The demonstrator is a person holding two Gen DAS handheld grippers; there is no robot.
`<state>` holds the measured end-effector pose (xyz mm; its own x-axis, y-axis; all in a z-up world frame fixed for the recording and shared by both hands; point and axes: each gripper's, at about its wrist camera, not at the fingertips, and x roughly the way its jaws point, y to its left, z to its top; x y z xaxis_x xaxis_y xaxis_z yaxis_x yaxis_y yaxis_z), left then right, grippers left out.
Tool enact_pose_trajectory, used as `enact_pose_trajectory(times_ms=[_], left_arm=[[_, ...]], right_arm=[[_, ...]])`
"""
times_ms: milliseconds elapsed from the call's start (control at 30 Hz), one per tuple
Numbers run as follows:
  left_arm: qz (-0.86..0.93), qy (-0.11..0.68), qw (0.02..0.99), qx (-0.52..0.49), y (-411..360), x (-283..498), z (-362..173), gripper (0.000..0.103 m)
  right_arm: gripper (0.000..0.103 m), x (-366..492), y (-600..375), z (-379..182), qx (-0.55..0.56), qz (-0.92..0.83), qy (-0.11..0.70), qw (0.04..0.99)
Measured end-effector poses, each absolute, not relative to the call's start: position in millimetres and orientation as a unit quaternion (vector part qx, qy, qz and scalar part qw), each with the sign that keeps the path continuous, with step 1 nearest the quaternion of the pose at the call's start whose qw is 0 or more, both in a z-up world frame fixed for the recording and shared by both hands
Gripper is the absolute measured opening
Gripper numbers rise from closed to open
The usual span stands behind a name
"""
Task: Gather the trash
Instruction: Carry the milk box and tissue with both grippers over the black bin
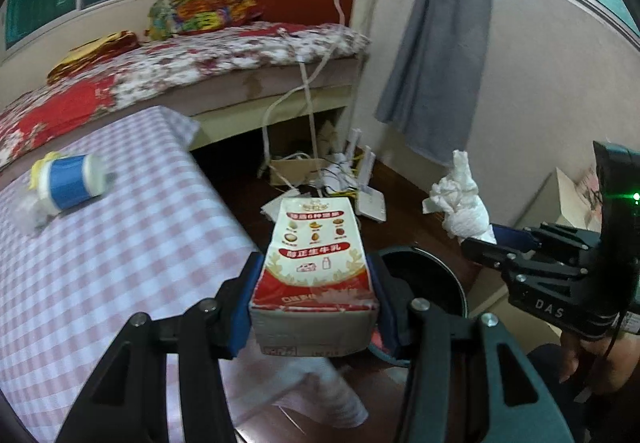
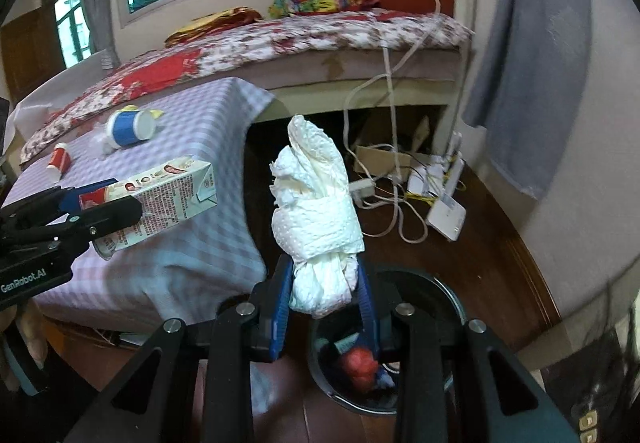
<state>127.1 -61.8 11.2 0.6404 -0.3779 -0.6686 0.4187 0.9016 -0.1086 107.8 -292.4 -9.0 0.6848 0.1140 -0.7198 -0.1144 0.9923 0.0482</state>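
White crumpled tissue (image 2: 320,219) in the right gripper (image 2: 324,307) and milk carton (image 1: 316,271) in the left gripper (image 1: 316,307), fingers clamped, hang near the black bin (image 2: 448,295), awaiting release into it.

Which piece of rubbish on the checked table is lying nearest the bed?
The blue-and-white cup on its side; the small red-and-white bottle lies farther from the bed.
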Motion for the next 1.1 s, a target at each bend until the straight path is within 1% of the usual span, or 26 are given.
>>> enact_pose_trajectory(times_ms=[333,633,733,900,1100], left_arm=[[-0.268,0.385,0.882,0.044,-112.4,126.8,-10.4,0.052],[-0.299,0.411,0.858,0.067,-148.0,125.2,-39.2,0.052],[-0.305,0.424,0.85,0.07,-155.8,127.7,-52.0,0.052],[-0.313,0.445,0.836,0.075,-165.5,133.9,-74.7,0.052],[-0.317,0.474,0.818,0.077,-177.0,144.6,-105.4,0.052]], right_arm=[[0.033,94.4,-339.4,-33.1,0.017,0.02,0.414,0.91],[0.033,87.1,-375.9,-71.9,0.028,-0.013,0.452,0.891],[0.033,85.4,-385.4,-96.6,0.025,-0.019,0.476,0.879],[0.034,87.9,-391.8,-120.8,0.022,-0.017,0.5,0.866],[0.033,105.0,-391.7,-160.4,0.009,0.007,0.538,0.843]])
